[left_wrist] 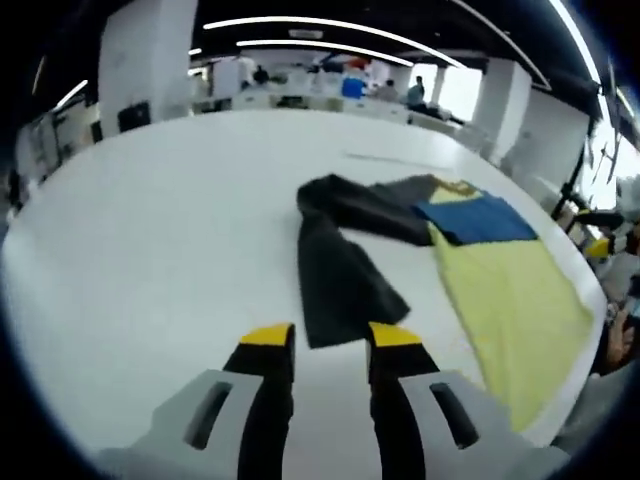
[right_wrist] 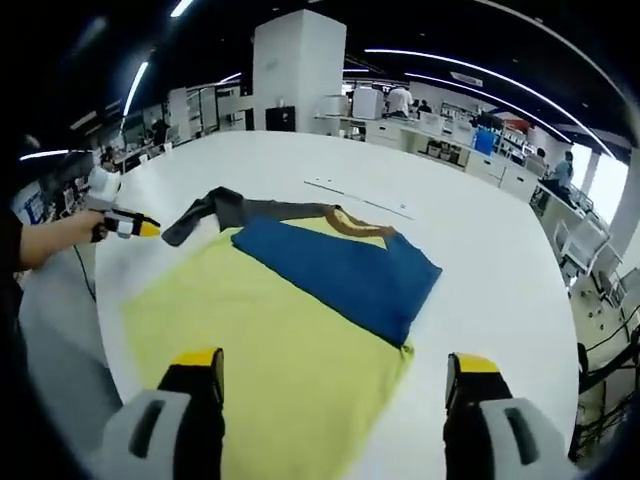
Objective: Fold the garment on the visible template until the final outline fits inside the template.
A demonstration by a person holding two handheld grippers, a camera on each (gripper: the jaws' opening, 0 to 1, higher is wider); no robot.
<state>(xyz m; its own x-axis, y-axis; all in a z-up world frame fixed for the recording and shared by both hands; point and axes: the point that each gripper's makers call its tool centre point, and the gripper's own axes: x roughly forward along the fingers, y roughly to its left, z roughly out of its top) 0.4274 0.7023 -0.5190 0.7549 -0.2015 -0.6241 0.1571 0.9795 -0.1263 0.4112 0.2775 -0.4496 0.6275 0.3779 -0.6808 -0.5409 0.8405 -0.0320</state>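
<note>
Beyond the white table point(right_wrist: 480, 270): desks, a pillar point(right_wrist: 298, 70), people. On the table, spread over the yellow template point(right_wrist: 260, 350), a garment point(right_wrist: 340, 275), blue with dark sleeves, one sleeve point(left_wrist: 335, 275) trailing off the template's edge. Left gripper point(left_wrist: 330, 340) near that sleeve, jaws narrowly parted, seemingly empty. Right gripper point(right_wrist: 335, 370) over the template, jaws wide.

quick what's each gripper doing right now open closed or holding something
Left gripper: open, holding nothing, jaws just short of the dark sleeve.
Right gripper: open wide, empty, above the yellow garment.
</note>
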